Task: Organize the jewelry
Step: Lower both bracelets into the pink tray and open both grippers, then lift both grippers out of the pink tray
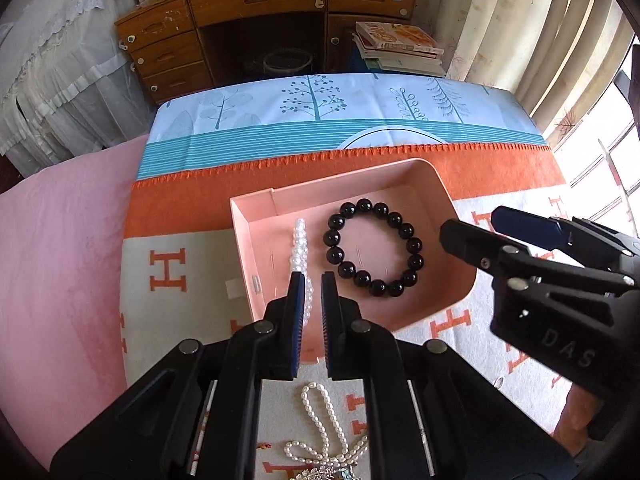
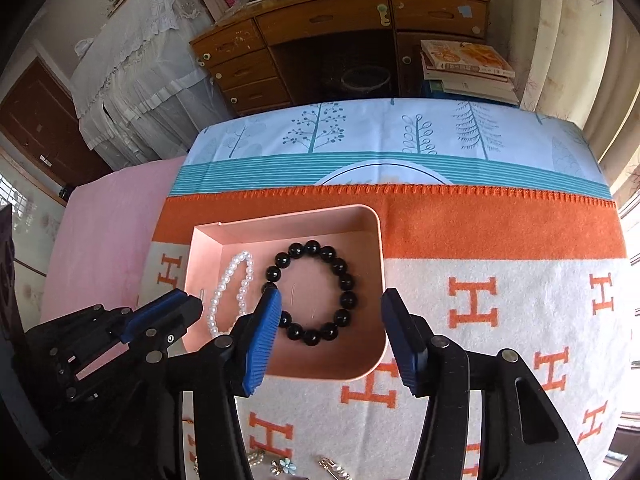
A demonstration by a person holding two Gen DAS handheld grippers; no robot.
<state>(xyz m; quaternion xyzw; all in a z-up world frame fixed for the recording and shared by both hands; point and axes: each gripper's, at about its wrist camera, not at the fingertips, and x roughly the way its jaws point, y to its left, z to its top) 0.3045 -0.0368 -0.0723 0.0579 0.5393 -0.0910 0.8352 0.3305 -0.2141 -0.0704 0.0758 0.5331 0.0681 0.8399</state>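
A pink tray (image 1: 424, 184) (image 2: 376, 240) sits on an orange and white H-patterned blanket. In it lie a black bead bracelet (image 1: 374, 246) (image 2: 312, 292) and a white pearl bracelet (image 1: 301, 248) (image 2: 234, 288). My left gripper (image 1: 309, 284) hovers over the tray's near edge, jaws a small gap apart, nothing between them; it also shows in the right wrist view (image 2: 168, 312). My right gripper (image 2: 330, 304) is wide open and empty above the tray's near right part; it also shows in the left wrist view (image 1: 480, 228). A pearl necklace (image 1: 328, 428) lies on the blanket below the left gripper.
Small brooches and clips (image 2: 286, 466) lie on the blanket near the front edge. A pink sheet (image 1: 60, 260) lies to the left. A wooden desk (image 1: 260, 20) and a stack of books (image 1: 400, 48) stand beyond the bed. Curtains (image 1: 520, 40) hang at the right.
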